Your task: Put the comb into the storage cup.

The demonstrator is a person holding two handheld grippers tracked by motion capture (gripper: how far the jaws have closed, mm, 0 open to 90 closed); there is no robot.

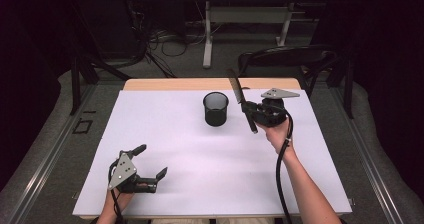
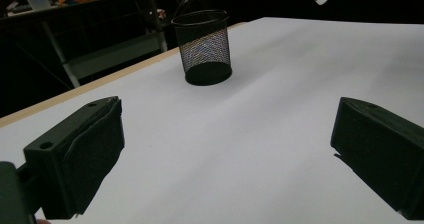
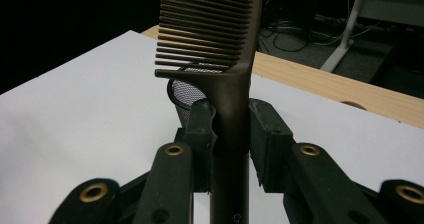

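Right gripper (image 1: 248, 109) clamps a brown comb (image 3: 222, 54) just right of the mesh cup (image 1: 215, 109); left gripper (image 1: 150, 160), jaws apart, sits well nearer the white table's (image 1: 200, 184) front edge.

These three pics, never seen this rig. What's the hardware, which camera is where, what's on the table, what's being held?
There is no robot arm here: a person holds a two-jaw gripper in each hand and works at a table covered in white.

The high view comes from a fixed camera above the person's side, looking forward and down. The forearms enter from the bottom. The left gripper sits near the table's front edge with its jaws wide apart and nothing between them. The right gripper is raised to the right of a black mesh cup.

The other two pictures come from cameras riding on each gripper, looking along its black jaws. The left gripper view shows the open jaws and the mesh cup standing upright, farther off. The right gripper view shows the jaws closed on the handle of a dark comb, teeth end pointing away.
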